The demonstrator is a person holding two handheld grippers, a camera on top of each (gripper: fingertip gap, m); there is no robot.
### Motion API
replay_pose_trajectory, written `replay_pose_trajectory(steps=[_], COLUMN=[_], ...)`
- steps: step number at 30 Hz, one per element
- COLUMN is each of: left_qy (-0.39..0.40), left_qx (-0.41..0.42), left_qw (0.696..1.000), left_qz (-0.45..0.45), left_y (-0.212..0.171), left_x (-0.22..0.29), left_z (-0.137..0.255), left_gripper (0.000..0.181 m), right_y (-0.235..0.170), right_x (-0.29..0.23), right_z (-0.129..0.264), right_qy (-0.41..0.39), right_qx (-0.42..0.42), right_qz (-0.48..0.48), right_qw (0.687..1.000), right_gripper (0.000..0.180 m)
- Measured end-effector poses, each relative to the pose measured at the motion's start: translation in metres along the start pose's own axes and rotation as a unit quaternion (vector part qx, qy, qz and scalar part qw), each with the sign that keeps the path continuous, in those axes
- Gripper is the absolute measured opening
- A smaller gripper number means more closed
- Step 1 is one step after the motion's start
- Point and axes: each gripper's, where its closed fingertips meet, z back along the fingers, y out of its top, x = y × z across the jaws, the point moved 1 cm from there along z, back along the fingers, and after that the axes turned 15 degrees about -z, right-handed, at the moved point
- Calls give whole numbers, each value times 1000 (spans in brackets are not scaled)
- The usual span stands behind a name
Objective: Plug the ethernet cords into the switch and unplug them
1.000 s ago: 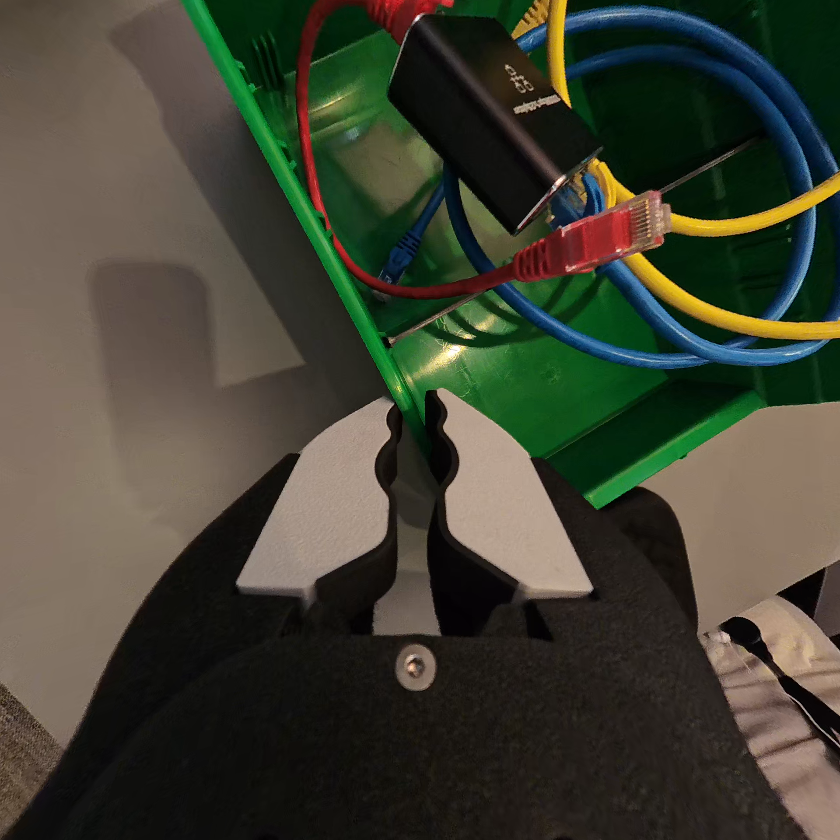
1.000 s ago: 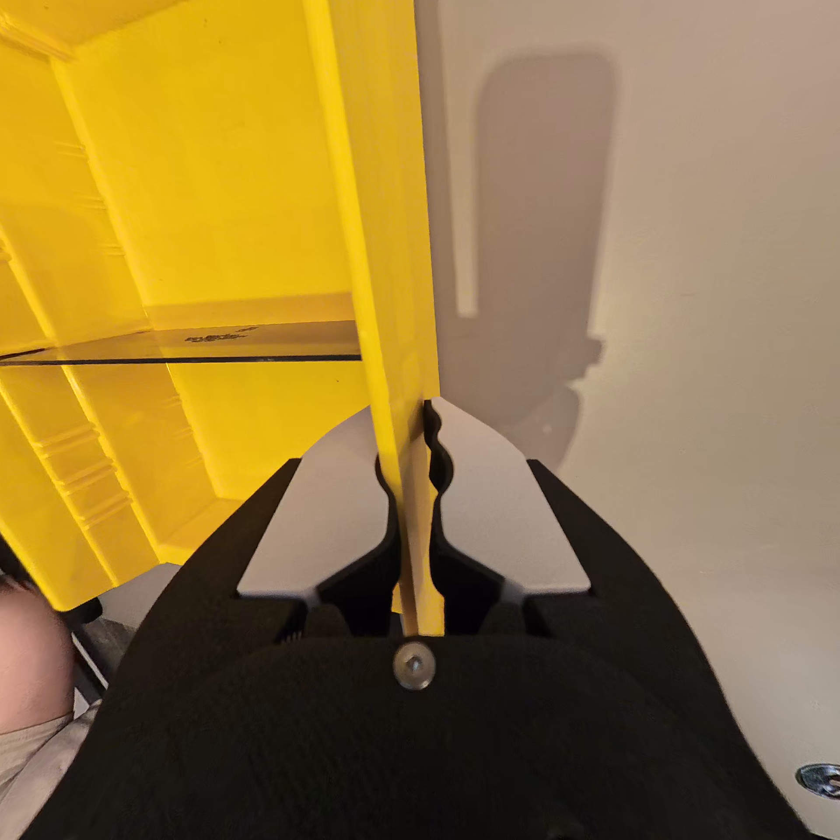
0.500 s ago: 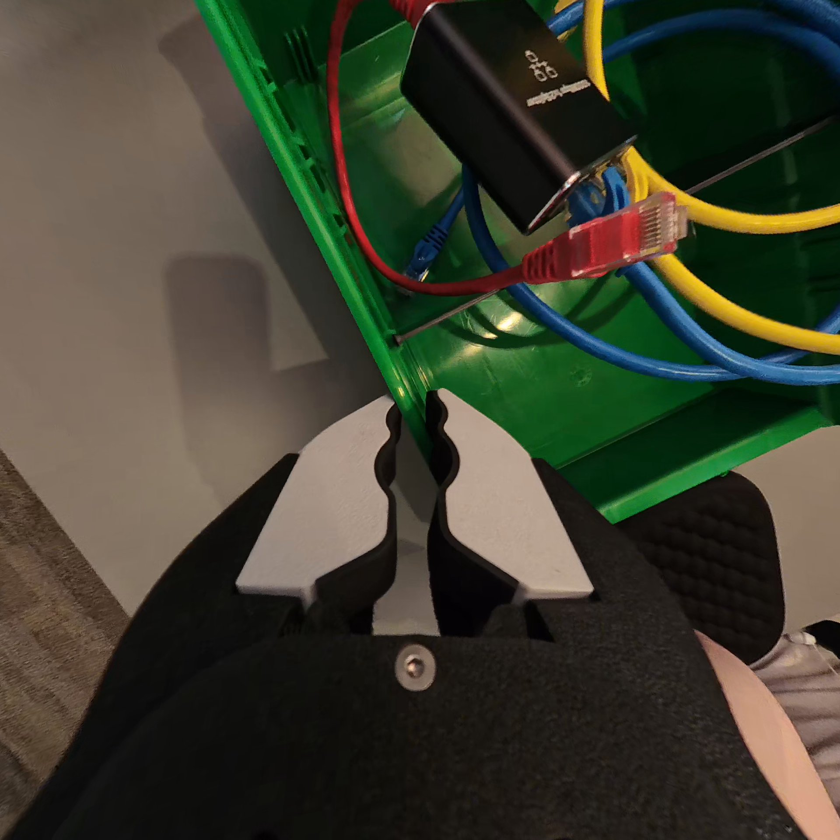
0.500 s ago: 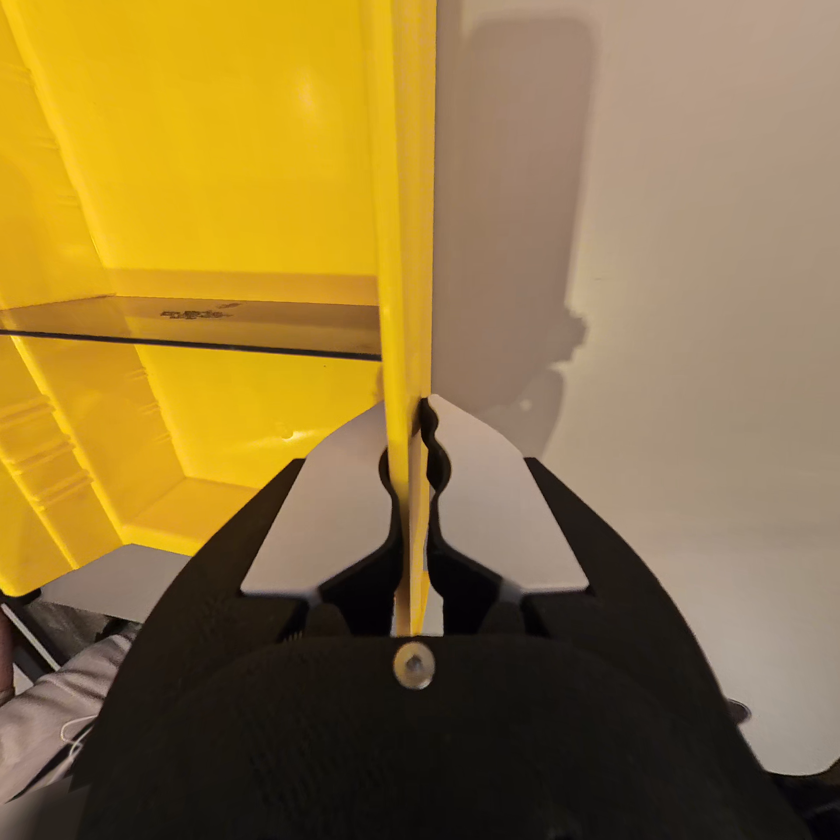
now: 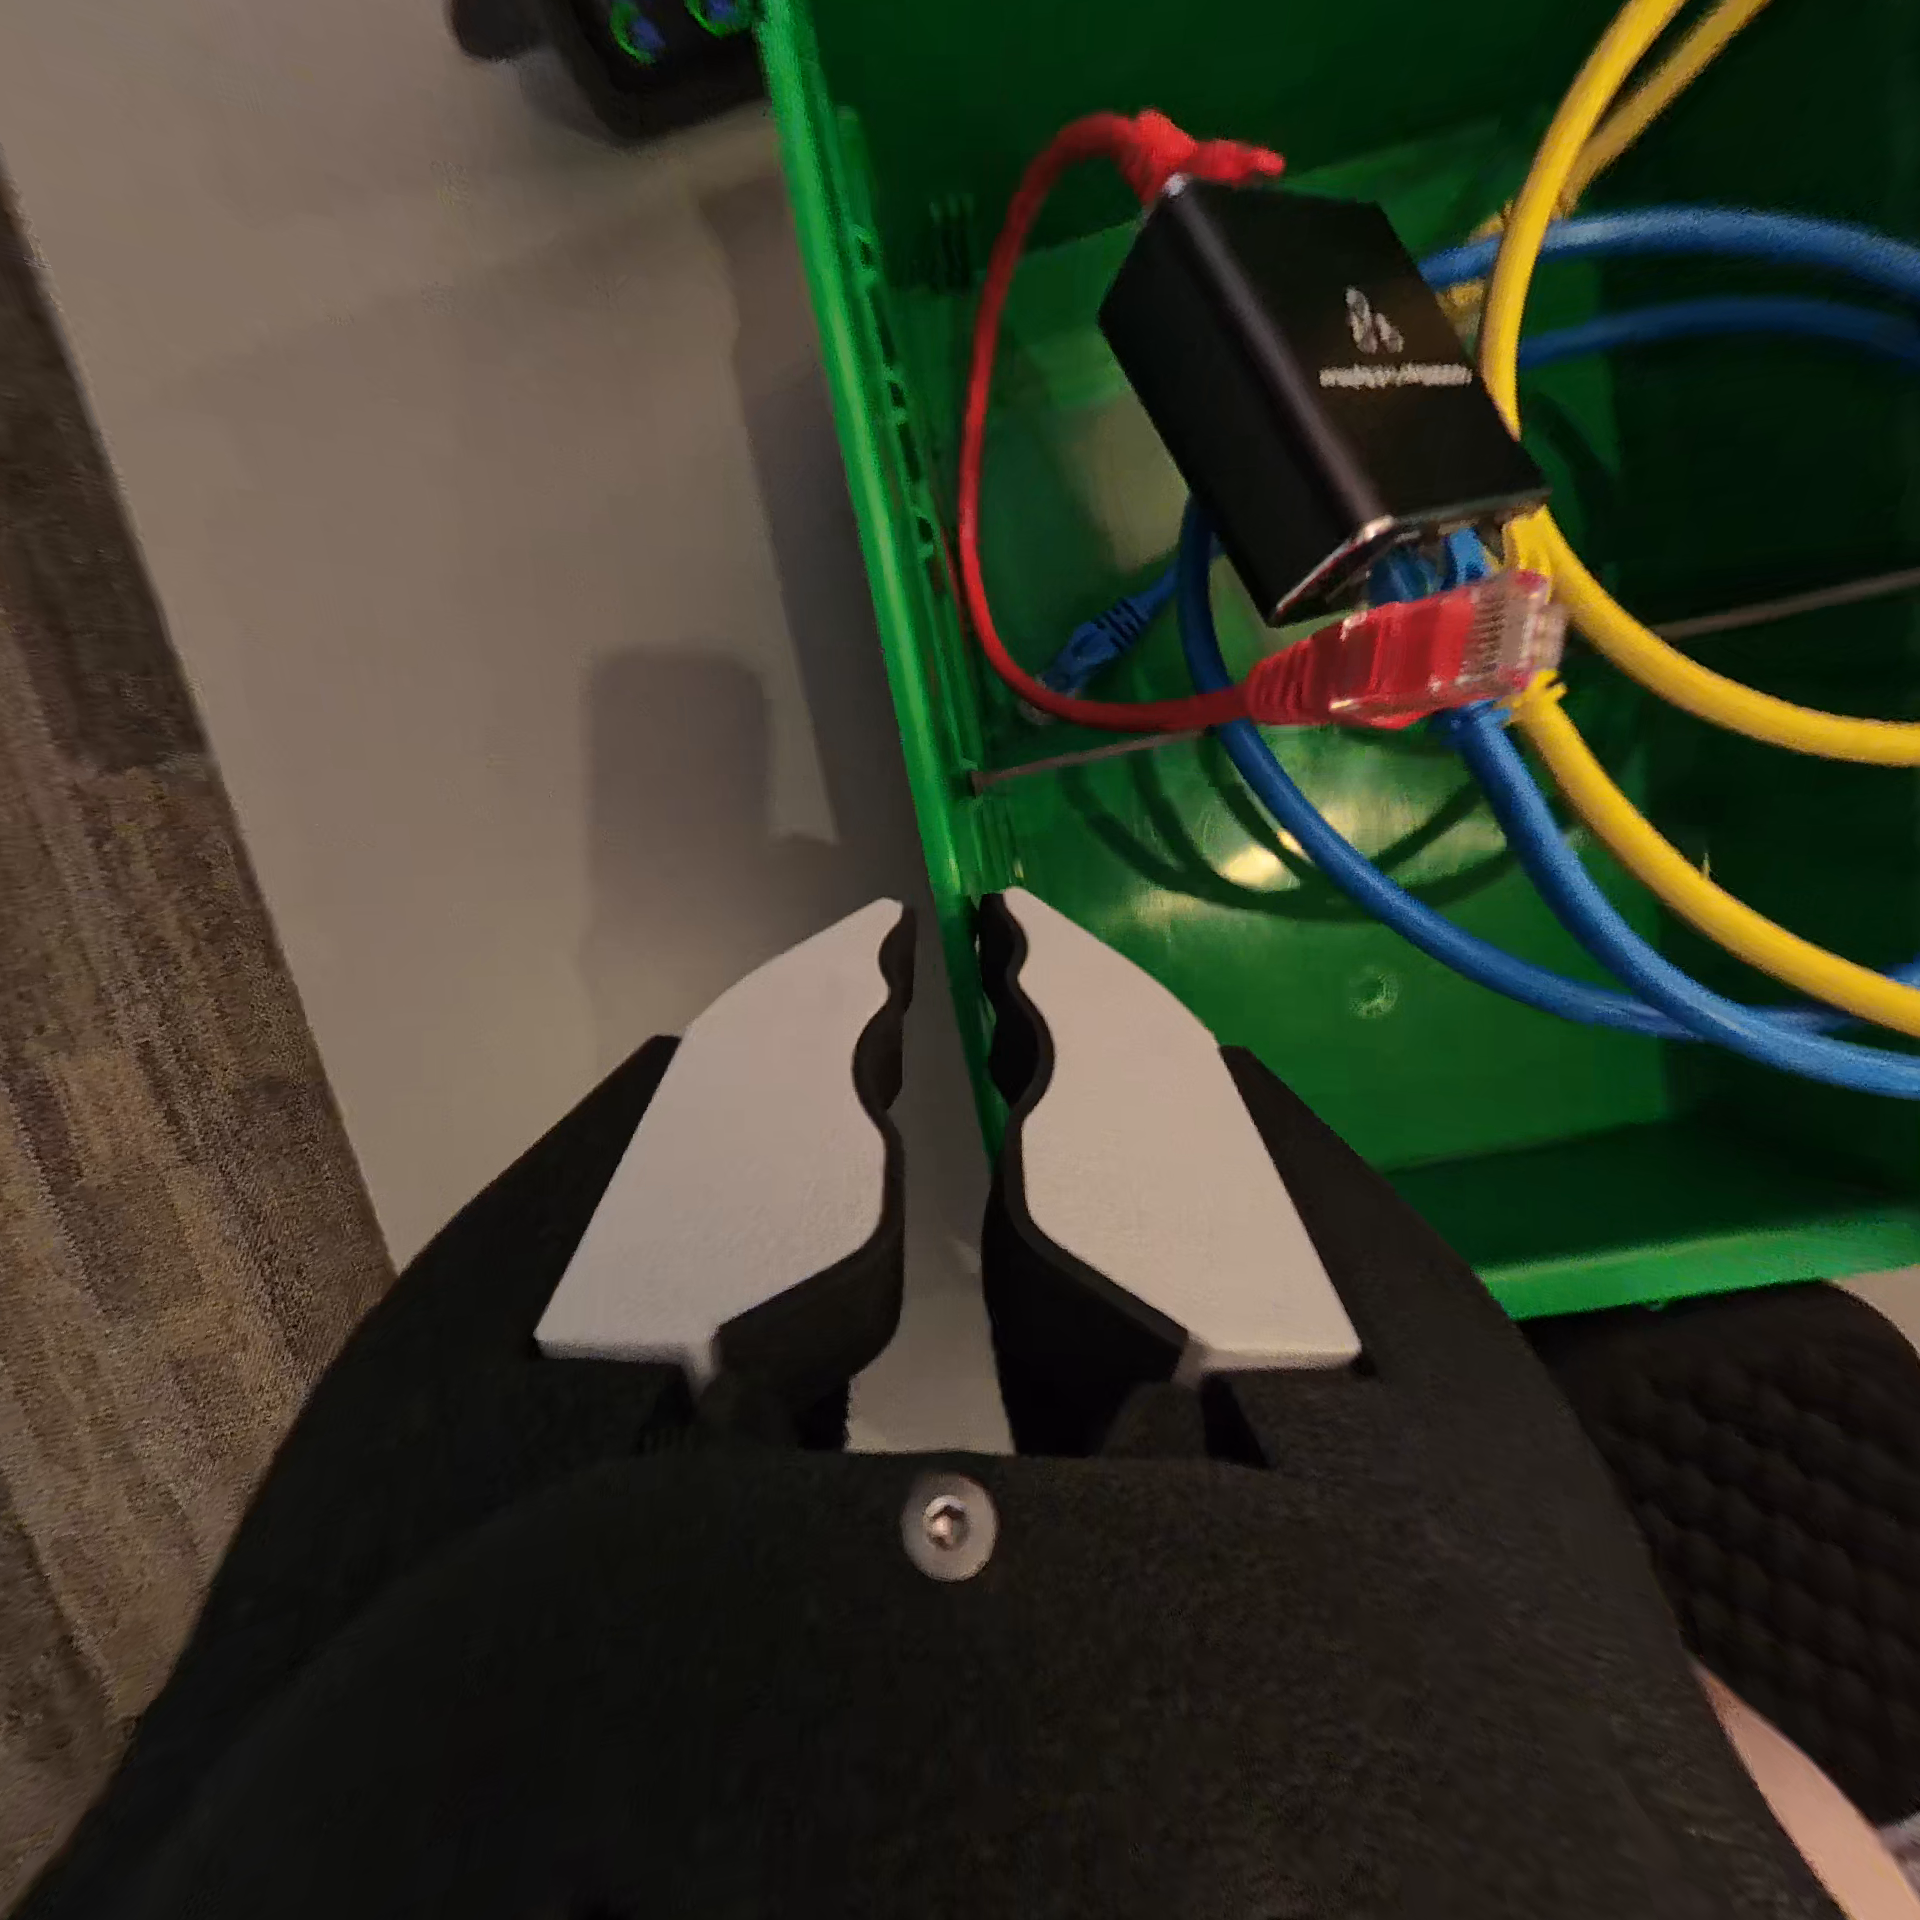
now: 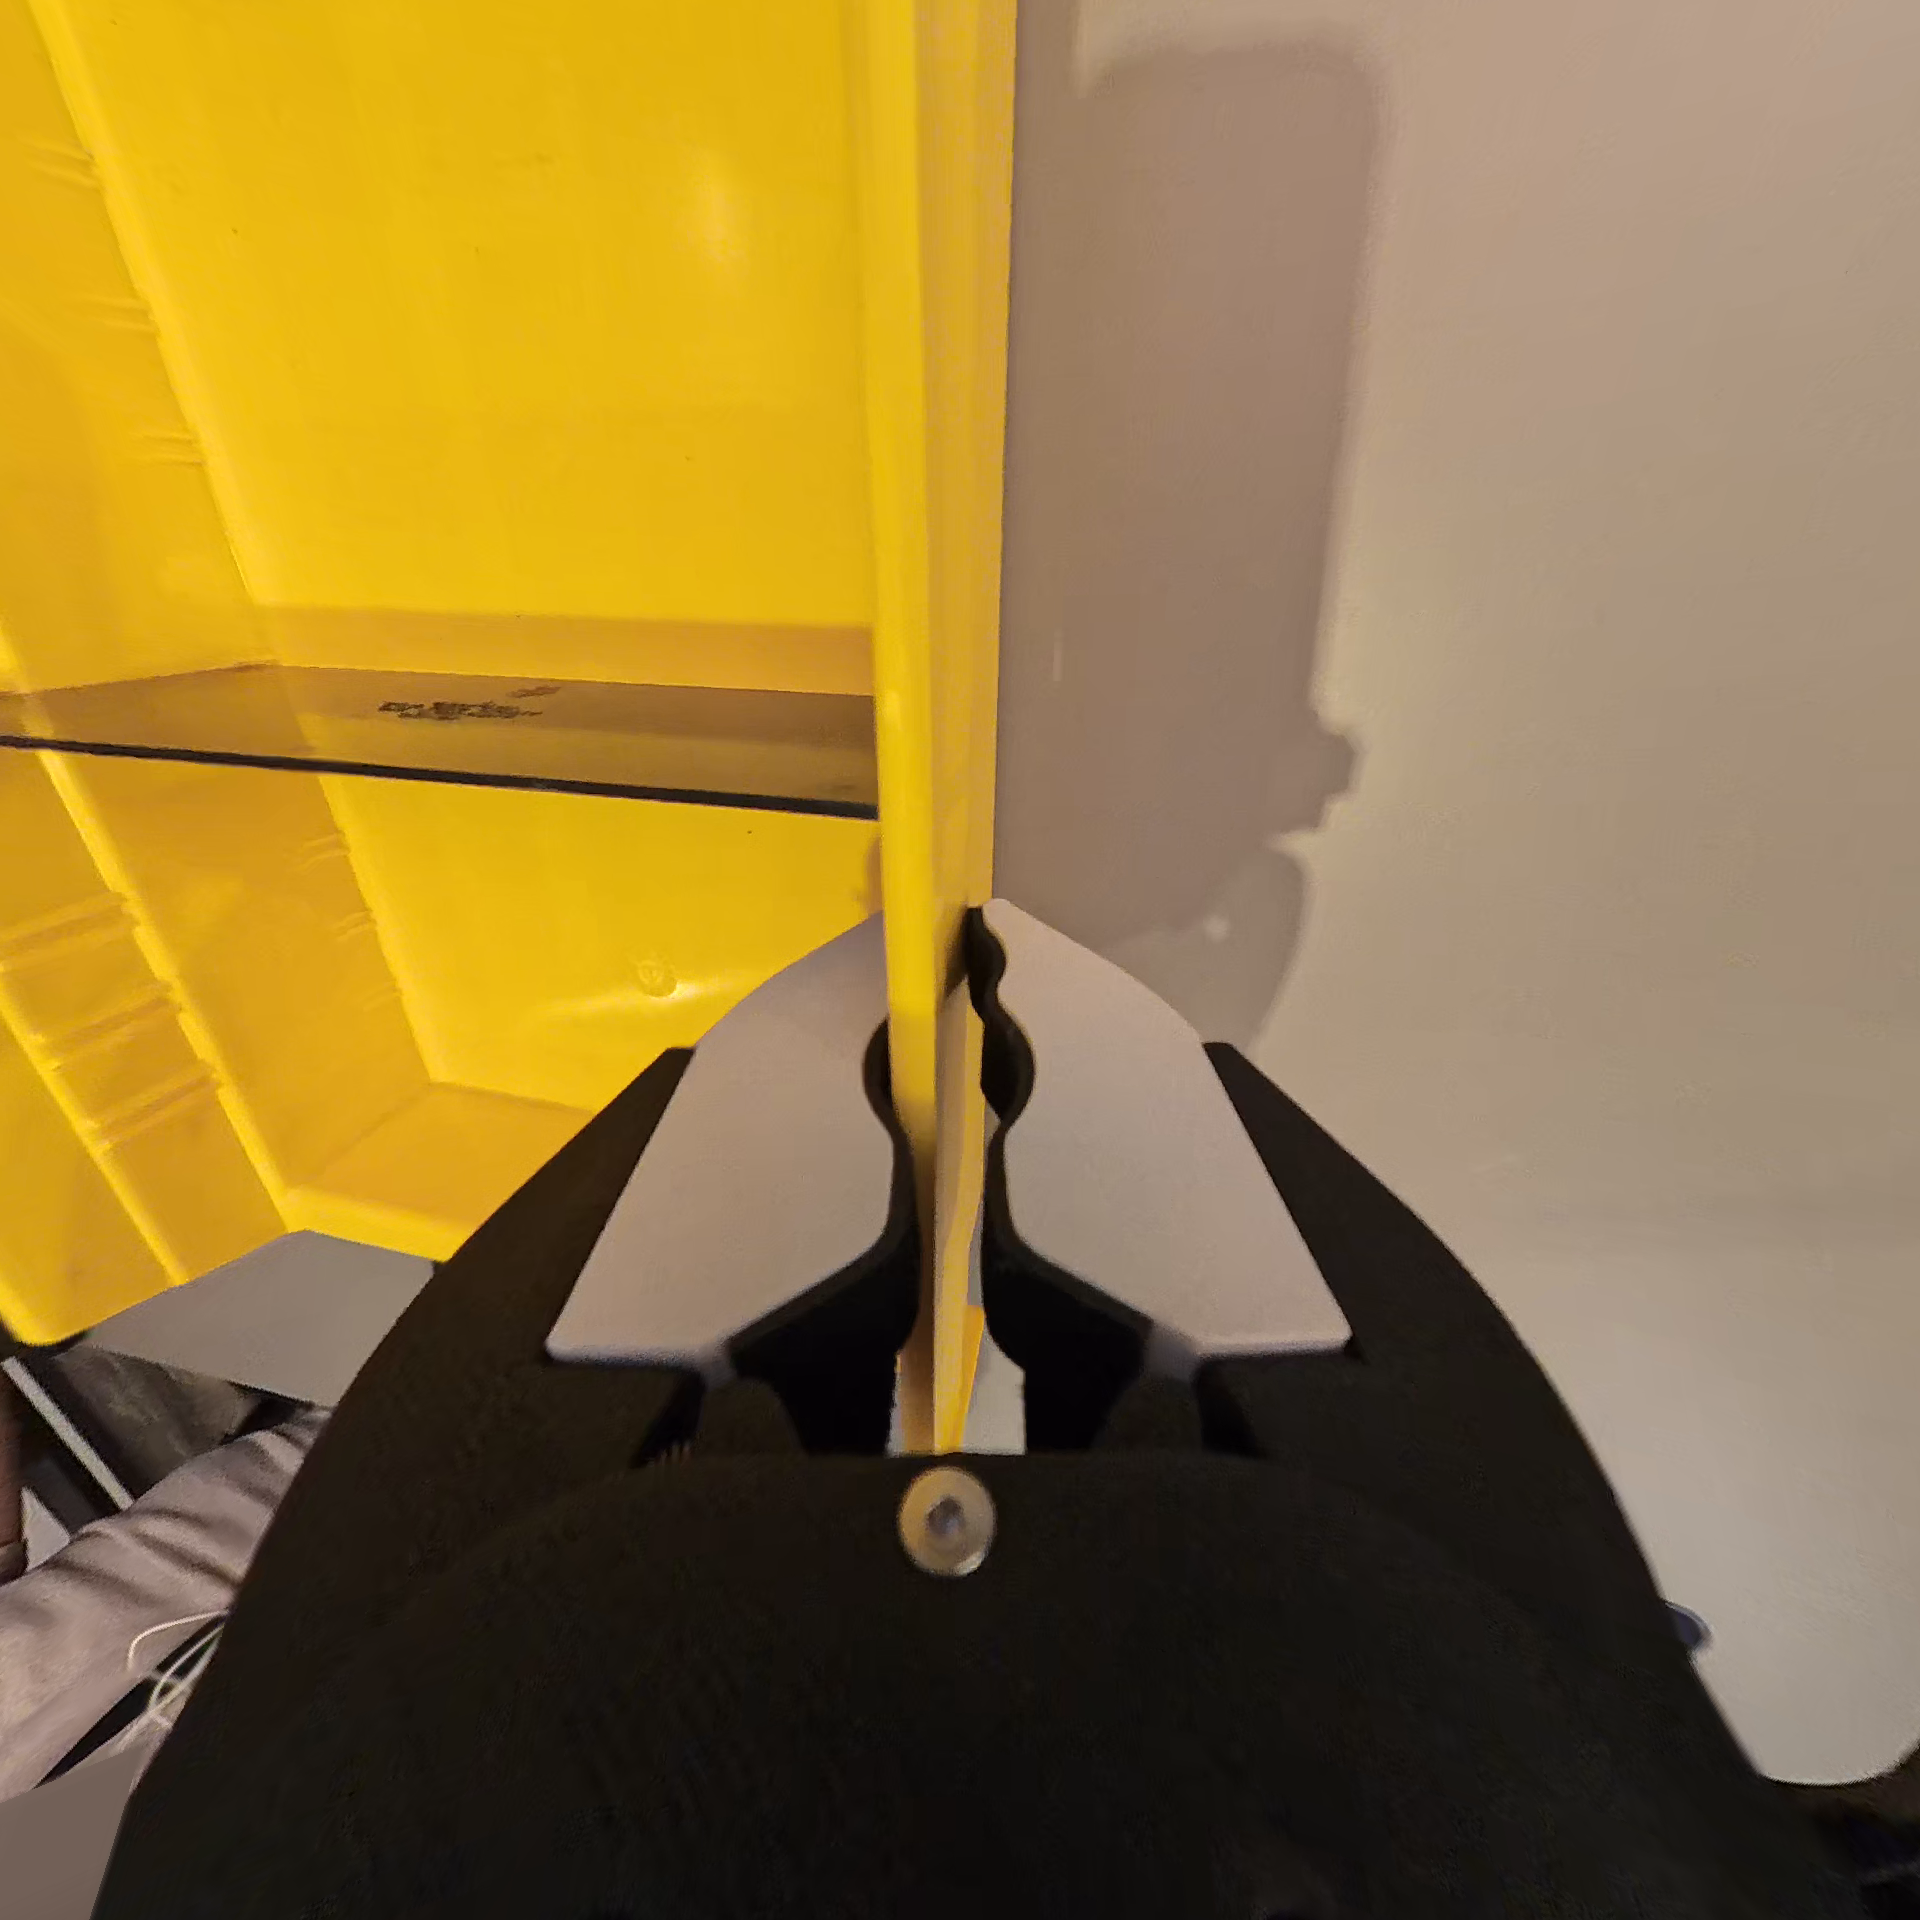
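The black switch [image 5: 1309,416] lies inside a green bin [image 5: 1299,1039] in the left wrist view. A red cord [image 5: 977,520] runs from its far end, and its loose red plug [image 5: 1434,649] hangs by the near ports. Blue cords [image 5: 1558,935] and a yellow cord [image 5: 1714,707] are plugged into the near end and loop through the bin. My left gripper [image 5: 948,925] is shut on the green bin's side wall near its corner. My right gripper [image 6: 940,925] is shut on the side wall of an empty yellow bin [image 6: 520,364], which has a clear divider [image 6: 416,717].
Both bins are over a white table [image 5: 416,520]. Its edge and the grey carpet floor [image 5: 125,935] show at the left. A dark device [image 5: 644,62] sits at the top left by the green bin. A person's grey sleeve [image 6: 104,1610] shows at the lower left of the right wrist view. My hands' fingertips stand some 75 centimeters from each other. My left tips are roughly 8 centimeters from the black switch [image 5: 1309,416].
The left gripper has swung with the green bin held in it; the table edge and carpet have come into view at the left. The right gripper keeps hold of the yellow bin, shifted slightly.
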Motion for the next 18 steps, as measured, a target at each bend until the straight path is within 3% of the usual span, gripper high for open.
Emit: replay_pose_trajectory(steps=[3,7,9,11,14,16,18], left_qy=[51,167,224,242,234,235,239], left_qx=[68,203,239,260,332,351,337], left_qw=[996,964,943,931,906,894,889], left_qz=[17,-31,-63,-87,-116,-149,-201], left_y=[13,43,58,74,116,140,156], left_x=[-12,-30,-34,-27,-9,-11,-24], left_z=[29,76,87,91,101,108,112], left_gripper=[16,36,45,51,59,71,78], right_y=[6,22,33,40,22,1,-12], right_x=[-8,-12,-26,-68,-144,-184,-212], right_z=[11,53,86,130,203,239,257], right_qy=[47,54,63,114,201,262,301], right_qx=[35,152,247,375,560,629,650], right_qz=[-12,15,49,127,243,278,301], right_qw=[998,987,966,911,766,677,630], right_gripper=[29,29,30,33,36,37,37])
